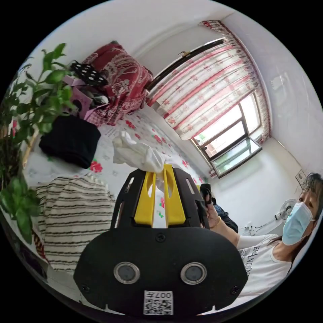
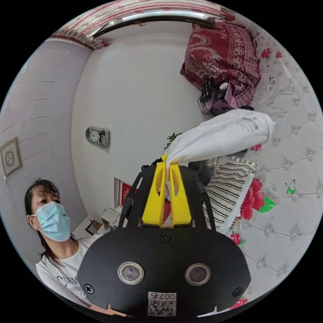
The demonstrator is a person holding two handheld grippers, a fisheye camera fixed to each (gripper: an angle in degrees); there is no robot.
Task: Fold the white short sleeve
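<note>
Both grippers, left (image 1: 160, 171) and right (image 2: 167, 168), were clamped on the shirt (image 2: 222, 134), held above the bed (image 1: 141, 134); thin pinches could let it slip.

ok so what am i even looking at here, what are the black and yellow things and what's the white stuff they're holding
Each round picture comes from a fisheye camera riding on a hand-held tool; a person carries one tool in each hand. The left gripper and the right gripper are black bodies with yellow jaws. Both are pinched shut on the white short sleeve, a shirt lifted off the flowered bed and bunched between them. On the bed lie a folded striped garment, a black garment and a red patterned bundle. A leafy plant stands beside it.
</note>
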